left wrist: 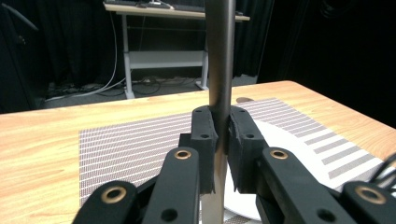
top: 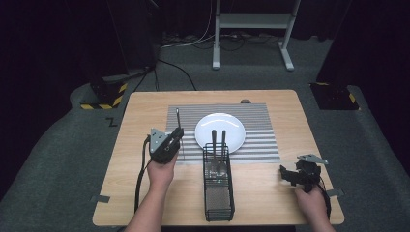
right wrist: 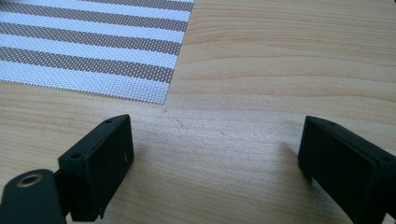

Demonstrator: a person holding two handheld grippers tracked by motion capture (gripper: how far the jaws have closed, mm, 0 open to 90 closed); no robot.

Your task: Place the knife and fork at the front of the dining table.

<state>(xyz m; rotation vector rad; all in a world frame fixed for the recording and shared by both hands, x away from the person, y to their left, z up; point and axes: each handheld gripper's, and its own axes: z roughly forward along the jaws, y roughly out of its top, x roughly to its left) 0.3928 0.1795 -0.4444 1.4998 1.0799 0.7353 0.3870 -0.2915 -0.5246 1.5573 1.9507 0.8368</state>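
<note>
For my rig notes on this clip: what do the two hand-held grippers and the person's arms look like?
Both are black two-jaw tools. The left gripper carries a grey three-cornered plate and trails a black cable; in the left gripper view its linkage arms show brass-coloured rivets and its blocky black pads have small screw holes. The right gripper bears a similar grey plate. The forearms are bare, with no sleeves or gloves visible.

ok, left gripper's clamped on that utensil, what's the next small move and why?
Probably lower the left gripper and lay the metal utensil on the striped placemat left of the white plate: it is held upright there, jaws shut on it.
</note>
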